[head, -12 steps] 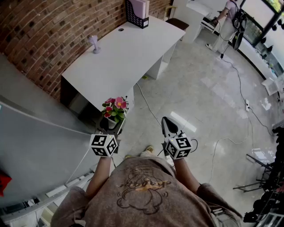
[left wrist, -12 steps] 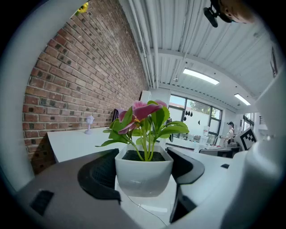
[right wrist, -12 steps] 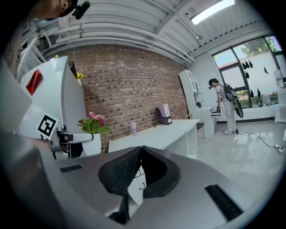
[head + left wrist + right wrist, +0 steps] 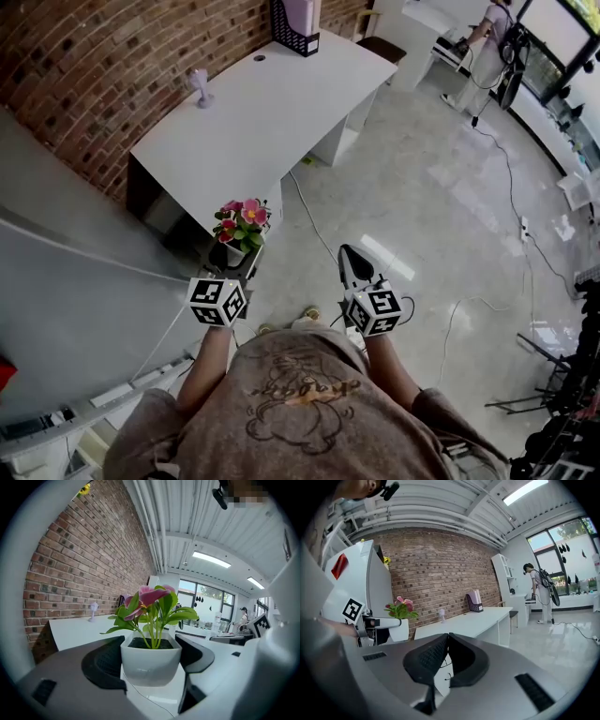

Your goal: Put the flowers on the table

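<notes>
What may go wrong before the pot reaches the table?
The left hand-held gripper holds the smooth pot only by its sides, so it might slip. A cable lies on the floor beside the table; the person might trip on it.

Lots of room on the white table (image 4: 281, 112)
Its top is mostly bare. A small purple thing (image 4: 200, 91) stands by the brick wall (image 4: 84, 56), a dark file box (image 4: 293, 26) at the far end. A big grey box (image 4: 66, 309) blocks the left.
</notes>
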Tool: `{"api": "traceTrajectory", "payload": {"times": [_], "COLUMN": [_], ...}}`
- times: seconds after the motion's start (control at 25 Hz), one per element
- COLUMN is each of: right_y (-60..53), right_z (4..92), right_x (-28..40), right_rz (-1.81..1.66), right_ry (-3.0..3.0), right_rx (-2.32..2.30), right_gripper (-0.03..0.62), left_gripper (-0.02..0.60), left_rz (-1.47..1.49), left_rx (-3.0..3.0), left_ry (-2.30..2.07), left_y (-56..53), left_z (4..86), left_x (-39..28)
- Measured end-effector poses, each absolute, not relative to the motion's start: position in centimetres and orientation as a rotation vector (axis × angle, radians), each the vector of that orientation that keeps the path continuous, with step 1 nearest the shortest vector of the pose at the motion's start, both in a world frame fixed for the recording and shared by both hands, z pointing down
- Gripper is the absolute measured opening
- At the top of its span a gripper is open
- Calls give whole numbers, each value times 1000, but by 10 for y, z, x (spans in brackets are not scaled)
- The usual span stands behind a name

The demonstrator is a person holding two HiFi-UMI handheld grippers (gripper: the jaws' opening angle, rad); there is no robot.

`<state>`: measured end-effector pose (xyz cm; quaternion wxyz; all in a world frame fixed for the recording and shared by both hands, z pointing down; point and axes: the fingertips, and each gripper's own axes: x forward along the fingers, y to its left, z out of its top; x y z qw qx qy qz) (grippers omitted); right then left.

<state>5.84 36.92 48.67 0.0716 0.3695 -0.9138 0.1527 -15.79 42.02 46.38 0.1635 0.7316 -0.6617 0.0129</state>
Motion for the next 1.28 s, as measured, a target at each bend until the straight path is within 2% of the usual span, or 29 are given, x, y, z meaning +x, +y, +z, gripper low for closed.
{"api": "traceTrajectory", "payload": {"times": [0.72, 1.28], "right_y": [305, 212], "right_z": [503, 509], "right_x": [98, 93], "right_rz": [454, 498], "right_ry": [-2738, -2738], "right_rx": [1086, 1128], "right_gripper": [5, 5], "left_gripper": [345, 347], "left_rz": [10, -12], "left_rx": [2103, 2160], "left_ry": [-1938, -1904], "left_y": [357, 243], "left_z": [457, 459], "left_x": [-123, -128]}}
